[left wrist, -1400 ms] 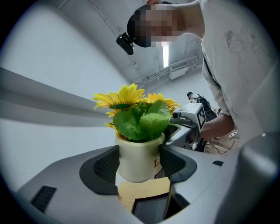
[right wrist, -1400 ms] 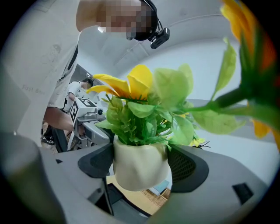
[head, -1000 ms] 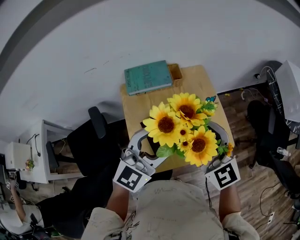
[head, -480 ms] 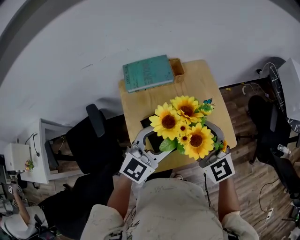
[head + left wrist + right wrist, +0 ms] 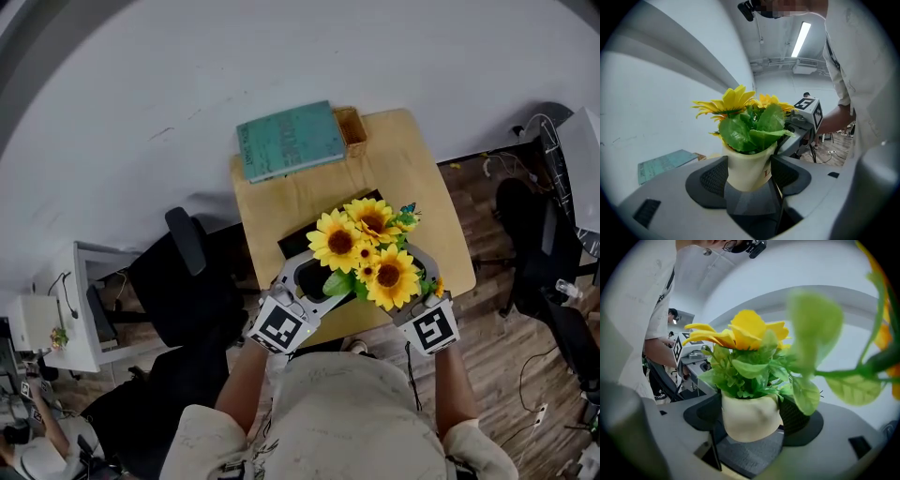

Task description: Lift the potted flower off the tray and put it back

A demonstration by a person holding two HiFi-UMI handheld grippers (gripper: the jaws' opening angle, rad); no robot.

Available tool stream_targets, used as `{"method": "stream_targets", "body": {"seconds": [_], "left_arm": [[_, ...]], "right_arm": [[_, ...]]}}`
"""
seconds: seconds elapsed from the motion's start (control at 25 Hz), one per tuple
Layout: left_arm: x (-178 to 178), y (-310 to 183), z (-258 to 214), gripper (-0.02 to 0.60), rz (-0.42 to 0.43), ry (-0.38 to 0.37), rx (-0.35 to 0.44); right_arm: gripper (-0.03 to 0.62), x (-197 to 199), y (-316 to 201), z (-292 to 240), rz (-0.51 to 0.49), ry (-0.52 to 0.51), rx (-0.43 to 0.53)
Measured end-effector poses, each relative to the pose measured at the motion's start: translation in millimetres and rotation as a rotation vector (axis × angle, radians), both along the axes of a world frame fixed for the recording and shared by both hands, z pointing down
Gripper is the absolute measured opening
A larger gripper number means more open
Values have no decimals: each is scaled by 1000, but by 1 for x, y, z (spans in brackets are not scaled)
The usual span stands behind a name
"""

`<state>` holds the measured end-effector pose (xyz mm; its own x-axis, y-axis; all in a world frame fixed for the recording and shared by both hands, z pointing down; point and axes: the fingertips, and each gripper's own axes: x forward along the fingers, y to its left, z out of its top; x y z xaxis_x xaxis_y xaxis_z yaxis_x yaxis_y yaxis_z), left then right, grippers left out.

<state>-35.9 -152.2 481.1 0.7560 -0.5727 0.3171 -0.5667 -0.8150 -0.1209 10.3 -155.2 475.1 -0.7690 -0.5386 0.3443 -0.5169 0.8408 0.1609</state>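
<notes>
The cream-coloured pot of yellow artificial sunflowers and green leaves (image 5: 364,251) was directly over the flat black tray (image 5: 298,246) on the light wooden table (image 5: 412,192) — whether its base touched the tray could not be told. The left gripper (image 5: 748,174) was clamped on the pot's wall, a black mesh pad (image 5: 714,177) pressed to each side; the right gripper (image 5: 751,420) pinched the same pot from the opposite side. At the table's far edge lay a teal book (image 5: 289,141) — a small wooden box (image 5: 352,129) just beside it.
</notes>
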Motion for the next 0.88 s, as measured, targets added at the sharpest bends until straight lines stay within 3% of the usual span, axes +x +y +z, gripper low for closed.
{"method": "stream_targets", "body": {"seconds": [0.48, 0.88], "left_arm": [[6, -16, 69, 288, 23, -34, -143], [10, -31, 118, 288, 43, -131, -226]], "right_arm": [[396, 5, -18, 62, 40, 49, -85], [396, 10, -33, 109, 83, 85, -151]]}}
